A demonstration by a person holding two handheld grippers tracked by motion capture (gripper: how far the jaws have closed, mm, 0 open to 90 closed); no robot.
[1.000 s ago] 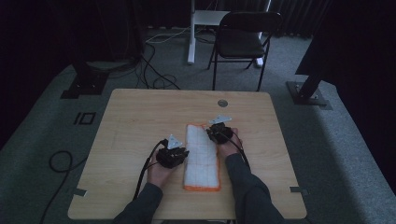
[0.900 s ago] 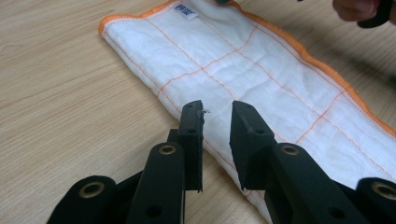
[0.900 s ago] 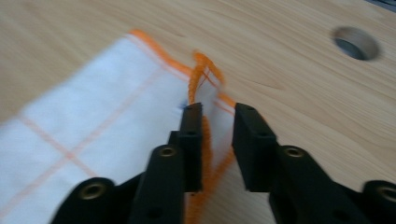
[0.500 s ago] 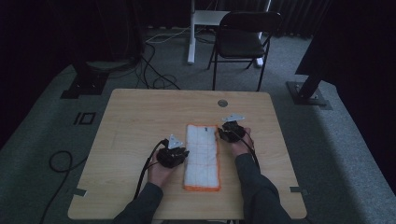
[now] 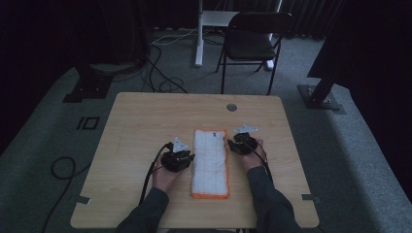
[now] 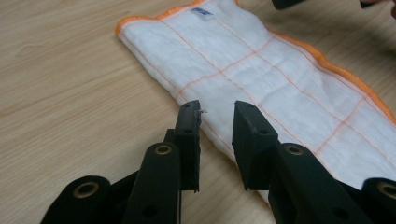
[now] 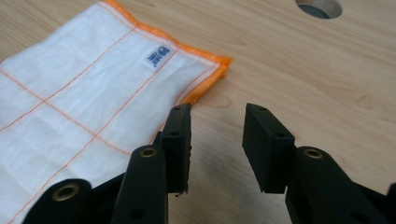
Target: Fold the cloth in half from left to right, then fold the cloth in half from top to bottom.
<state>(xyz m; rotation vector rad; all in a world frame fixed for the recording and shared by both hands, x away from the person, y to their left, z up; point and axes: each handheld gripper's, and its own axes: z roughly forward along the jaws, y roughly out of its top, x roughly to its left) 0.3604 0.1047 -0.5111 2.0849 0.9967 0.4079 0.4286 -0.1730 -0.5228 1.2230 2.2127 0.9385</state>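
A white cloth [image 5: 210, 162] with orange grid lines and an orange hem lies flat as a long folded strip in the middle of the wooden table [image 5: 141, 121]. My left gripper [image 5: 177, 158] rests at the strip's left edge. In the left gripper view its jaws [image 6: 217, 112] have just been opening and stand apart, with the cloth's edge [image 6: 280, 79] lying slack under the gap. My right gripper [image 5: 243, 143] sits just right of the strip's far corner. Its jaws [image 7: 217, 116] have just been opening too, over bare wood beside the cloth [image 7: 70, 93].
A round cable hole [image 5: 231, 107] sits in the table beyond the cloth, close ahead of the right gripper [image 7: 320, 7]. A folding chair [image 5: 255, 41] stands behind the table. Stand bases and cables lie on the floor to both sides.
The right gripper has slid rightward off the cloth's far right corner and its jaws have spread. The cloth lies flat. The left hand has stayed put.
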